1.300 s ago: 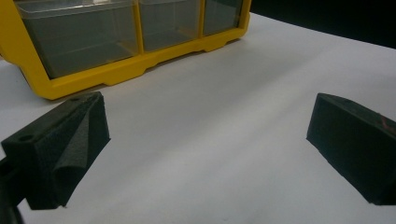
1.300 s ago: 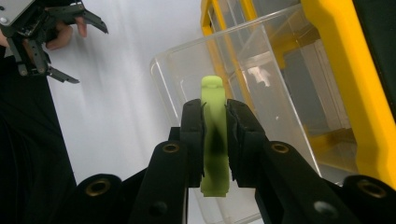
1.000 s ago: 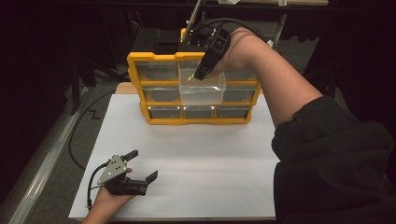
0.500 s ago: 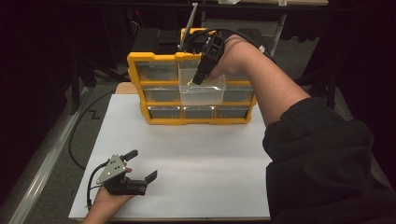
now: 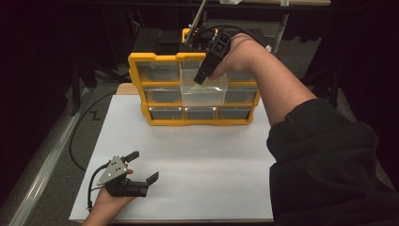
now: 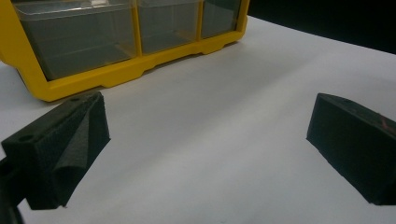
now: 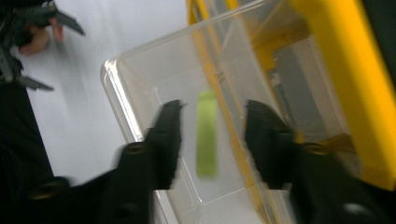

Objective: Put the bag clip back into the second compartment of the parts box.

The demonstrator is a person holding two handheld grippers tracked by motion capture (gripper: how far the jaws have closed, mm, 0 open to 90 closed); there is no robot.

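A yellow drawer cabinet [image 5: 141, 84] stands at the back of the white sheet. Its clear top-middle drawer [image 5: 203, 94] is pulled out. My right gripper [image 5: 202, 79] reaches down into that drawer from above. In the right gripper view its jaws [image 7: 213, 106] are open, with a small green strip [image 7: 207, 133] lying on the drawer floor [image 7: 140, 93] between them, a gap on each side. My left gripper [image 5: 145, 165] rests open at the front left of the sheet, holding nothing. Its jaws [image 6: 210, 112] point toward the cabinet's bottom row [image 6: 112, 77].
The white sheet [image 5: 211, 160] covers the table between the cabinet and the front edge. The other drawers look pushed in. A black cable [image 5: 77, 136] trails off the table's left side. The person's dark sleeve [image 5: 329, 169] fills the front right.
My right gripper has dipped lower into the pulled-out drawer and the forearm has swung a little left. The left gripper has not moved.
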